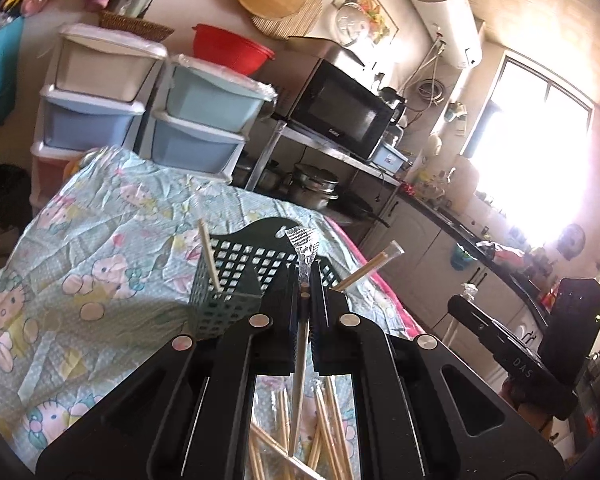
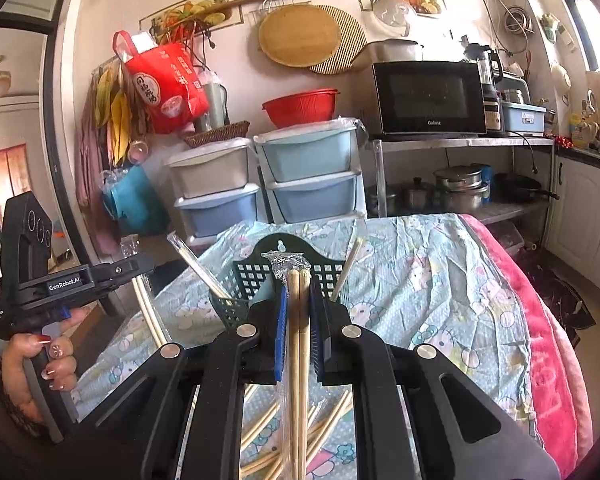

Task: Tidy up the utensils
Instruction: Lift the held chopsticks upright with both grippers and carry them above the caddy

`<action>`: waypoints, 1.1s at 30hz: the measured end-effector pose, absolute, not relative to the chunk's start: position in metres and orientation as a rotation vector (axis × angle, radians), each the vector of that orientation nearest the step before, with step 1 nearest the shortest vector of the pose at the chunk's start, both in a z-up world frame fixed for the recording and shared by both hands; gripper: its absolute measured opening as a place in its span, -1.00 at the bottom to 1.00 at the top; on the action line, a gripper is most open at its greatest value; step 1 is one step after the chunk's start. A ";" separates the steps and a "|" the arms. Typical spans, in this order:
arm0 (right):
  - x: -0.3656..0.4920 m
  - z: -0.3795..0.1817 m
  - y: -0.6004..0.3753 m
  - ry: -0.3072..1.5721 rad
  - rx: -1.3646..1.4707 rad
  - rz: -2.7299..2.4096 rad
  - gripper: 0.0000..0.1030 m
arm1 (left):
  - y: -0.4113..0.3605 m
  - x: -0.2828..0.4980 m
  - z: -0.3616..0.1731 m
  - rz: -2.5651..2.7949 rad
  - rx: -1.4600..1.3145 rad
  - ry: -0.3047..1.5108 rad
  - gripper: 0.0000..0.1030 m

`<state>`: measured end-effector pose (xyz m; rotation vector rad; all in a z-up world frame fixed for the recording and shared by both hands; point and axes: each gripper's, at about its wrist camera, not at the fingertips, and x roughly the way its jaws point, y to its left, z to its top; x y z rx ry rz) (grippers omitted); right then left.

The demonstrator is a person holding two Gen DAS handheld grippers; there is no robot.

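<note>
A dark green mesh basket stands on the cartoon-print cloth, with a wrapped chopstick leaning at each end. My left gripper is shut on a thin chopstick pair in crinkled clear wrap, held just short of the basket. In the right wrist view my right gripper is shut on a wrapped pair of bamboo chopsticks in front of the same basket. Several loose wrapped chopsticks lie on the cloth under both grippers. The left gripper shows at the left, in a person's hand.
Stacked plastic drawers and a metal shelf with a microwave and pots stand behind the table. A pink blanket edge runs along the table's right side. Kitchen cabinets lie to the right.
</note>
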<state>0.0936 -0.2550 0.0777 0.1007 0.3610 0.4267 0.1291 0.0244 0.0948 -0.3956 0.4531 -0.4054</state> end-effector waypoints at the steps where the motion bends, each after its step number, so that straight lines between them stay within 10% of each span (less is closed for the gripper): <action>1: 0.093 0.078 -0.255 0.358 0.101 0.428 -0.80 | 0.023 0.128 0.098 -0.413 -0.394 0.447 -0.95; 33: 0.120 0.156 -0.242 0.132 0.134 0.492 -0.80 | -0.009 0.158 0.186 -0.422 -0.251 0.281 -0.95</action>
